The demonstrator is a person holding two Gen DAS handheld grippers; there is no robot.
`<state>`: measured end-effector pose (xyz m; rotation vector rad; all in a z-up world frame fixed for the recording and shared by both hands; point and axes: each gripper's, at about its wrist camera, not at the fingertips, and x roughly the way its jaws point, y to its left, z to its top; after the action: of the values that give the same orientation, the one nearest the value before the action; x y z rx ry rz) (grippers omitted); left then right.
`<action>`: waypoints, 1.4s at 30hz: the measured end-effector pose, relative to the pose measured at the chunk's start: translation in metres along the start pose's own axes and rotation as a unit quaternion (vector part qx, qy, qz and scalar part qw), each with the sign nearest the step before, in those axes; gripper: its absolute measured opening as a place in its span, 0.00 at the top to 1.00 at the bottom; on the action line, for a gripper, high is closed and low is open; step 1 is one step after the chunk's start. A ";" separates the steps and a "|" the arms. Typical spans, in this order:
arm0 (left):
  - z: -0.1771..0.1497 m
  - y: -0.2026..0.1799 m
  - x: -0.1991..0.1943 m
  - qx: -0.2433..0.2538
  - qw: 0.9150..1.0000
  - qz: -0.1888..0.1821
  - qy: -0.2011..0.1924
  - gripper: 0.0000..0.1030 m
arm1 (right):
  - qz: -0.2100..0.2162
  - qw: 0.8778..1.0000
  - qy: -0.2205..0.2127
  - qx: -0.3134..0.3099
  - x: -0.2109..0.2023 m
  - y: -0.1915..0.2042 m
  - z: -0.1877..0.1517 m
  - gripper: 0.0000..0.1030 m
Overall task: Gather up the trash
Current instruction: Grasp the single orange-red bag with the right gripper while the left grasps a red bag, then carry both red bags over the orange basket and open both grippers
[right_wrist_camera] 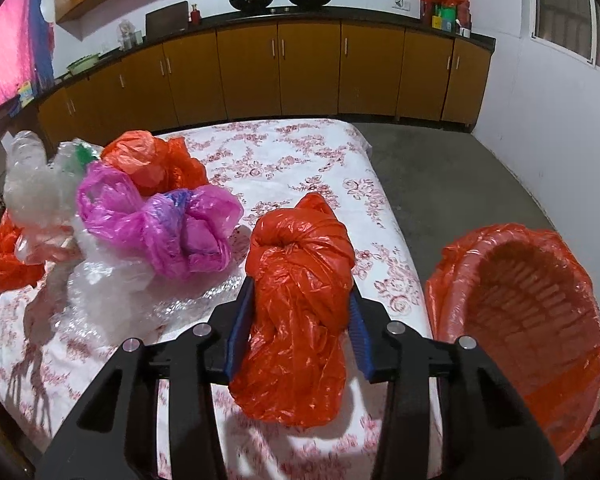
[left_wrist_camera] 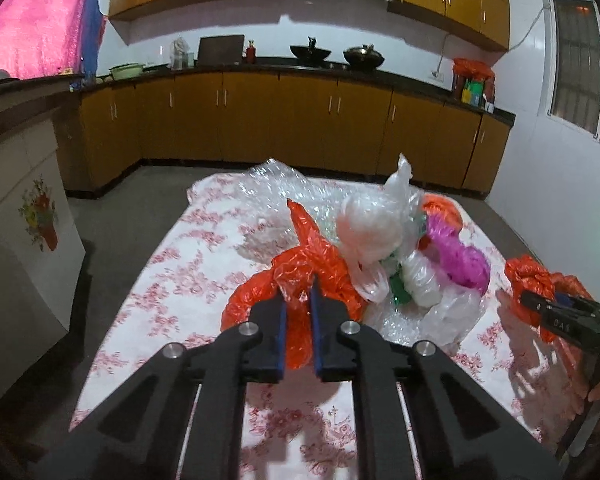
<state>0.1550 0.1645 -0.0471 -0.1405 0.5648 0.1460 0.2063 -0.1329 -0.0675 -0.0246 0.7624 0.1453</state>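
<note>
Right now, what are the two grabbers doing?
Left gripper: shut on an orange plastic bag.
Right gripper: shut on a knotted orange bag.

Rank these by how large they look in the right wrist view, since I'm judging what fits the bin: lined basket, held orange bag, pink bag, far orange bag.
1. lined basket
2. held orange bag, though nearness to the camera inflates both
3. pink bag
4. far orange bag

A: Where is the table (right_wrist_camera: 300, 148) open?
B: The far right corner and the right edge are bare floral cloth.
A: What blocks the way?
B: A pile of crumpled plastic bags (right_wrist_camera: 156, 216) fills the left side; a lined basket (right_wrist_camera: 532, 320) stands just off the near right corner.
</note>
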 end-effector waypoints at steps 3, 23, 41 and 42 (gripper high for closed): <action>0.003 0.003 -0.013 -0.004 1.000 0.004 -0.012 0.90 | 0.004 1.000 -0.003 0.000 -0.007 -0.001 -0.003 0.57; 0.028 -0.027 -0.104 -0.002 0.995 -0.045 -0.085 0.90 | 0.021 0.998 -0.054 0.020 -0.082 -0.031 -0.019 0.57; 0.017 -0.150 -0.092 0.057 0.980 -0.179 -0.065 0.90 | -0.050 0.990 -0.102 0.079 -0.149 -0.115 -0.040 0.57; 0.016 -0.161 -0.090 0.061 0.978 -0.190 -0.062 0.90 | -0.055 0.990 -0.103 0.083 -0.151 -0.120 -0.041 0.57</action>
<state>0.1165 0.0006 0.0296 -0.1173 0.4116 -0.2499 0.0869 -0.2732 0.0036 0.1057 0.5631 -0.0223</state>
